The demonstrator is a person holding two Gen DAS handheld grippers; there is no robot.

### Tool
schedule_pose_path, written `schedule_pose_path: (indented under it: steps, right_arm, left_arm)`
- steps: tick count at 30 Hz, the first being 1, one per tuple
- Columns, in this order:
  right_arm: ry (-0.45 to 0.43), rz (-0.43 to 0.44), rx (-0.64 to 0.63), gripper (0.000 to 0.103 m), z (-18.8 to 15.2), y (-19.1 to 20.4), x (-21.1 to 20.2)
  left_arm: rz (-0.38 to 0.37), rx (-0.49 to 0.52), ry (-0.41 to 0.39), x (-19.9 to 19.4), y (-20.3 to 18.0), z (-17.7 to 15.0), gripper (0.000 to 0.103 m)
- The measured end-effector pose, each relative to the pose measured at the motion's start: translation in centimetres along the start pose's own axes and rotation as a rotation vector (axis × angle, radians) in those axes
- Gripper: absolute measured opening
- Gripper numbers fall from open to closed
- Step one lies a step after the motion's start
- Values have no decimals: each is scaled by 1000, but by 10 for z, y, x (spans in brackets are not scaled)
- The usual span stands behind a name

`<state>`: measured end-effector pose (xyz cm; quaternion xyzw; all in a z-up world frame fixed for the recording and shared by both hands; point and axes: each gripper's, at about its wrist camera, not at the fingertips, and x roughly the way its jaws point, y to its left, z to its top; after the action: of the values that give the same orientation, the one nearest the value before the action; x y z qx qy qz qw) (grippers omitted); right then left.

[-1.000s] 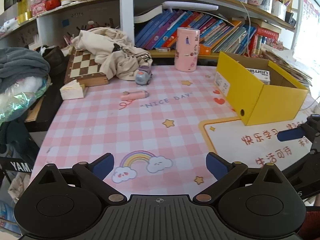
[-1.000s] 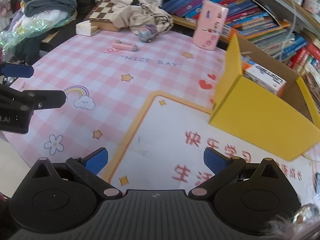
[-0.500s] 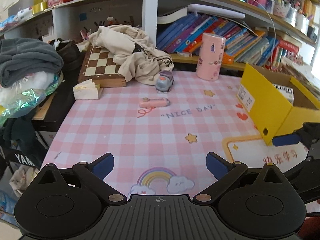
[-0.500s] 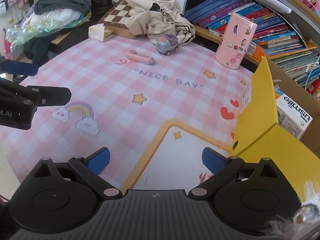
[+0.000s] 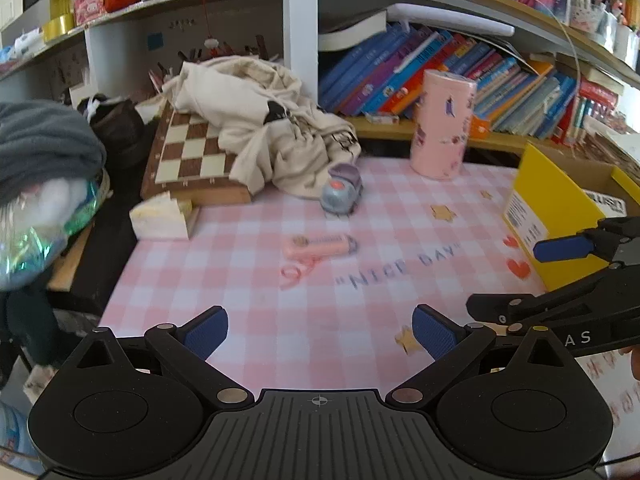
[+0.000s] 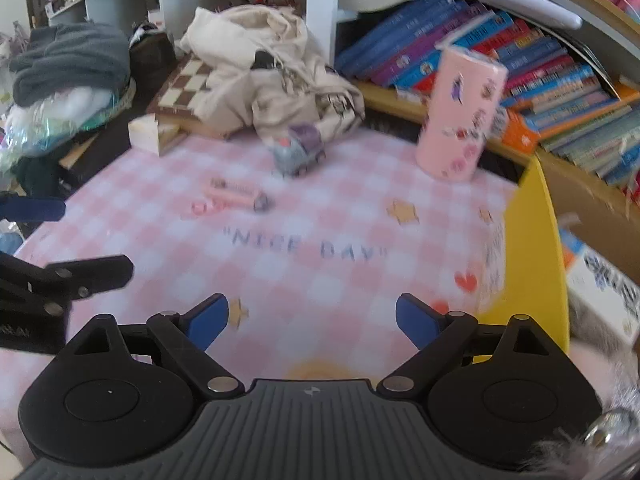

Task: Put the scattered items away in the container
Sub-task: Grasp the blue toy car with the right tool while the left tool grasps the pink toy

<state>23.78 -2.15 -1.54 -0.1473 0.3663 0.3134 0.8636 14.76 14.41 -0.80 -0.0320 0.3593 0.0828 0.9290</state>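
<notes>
At the right edge of the frame the yellow box (image 6: 536, 264) holds a white carton (image 6: 604, 284) with blurred print. The pink checked mat (image 5: 256, 280) reads "NICE DAY". A pink pen-like item (image 5: 320, 245) lies mid-frame, a small grey-purple toy car (image 5: 342, 194) above it. The left gripper (image 5: 320, 330) and right gripper (image 6: 312, 318) are both spread wide, empty.
</notes>
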Motion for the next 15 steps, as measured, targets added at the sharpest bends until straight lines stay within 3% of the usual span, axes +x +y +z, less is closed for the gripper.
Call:
schedule_pose_path:
  steps: [11, 15]
  right_arm:
    - [-23, 32, 58, 85, 52, -14, 58]
    - [-10, 57, 88, 85, 70, -19, 82]
  left_arm:
    - [65, -51, -45, 48, 21, 40, 100]
    - [61, -47, -25, 67, 27, 47, 100]
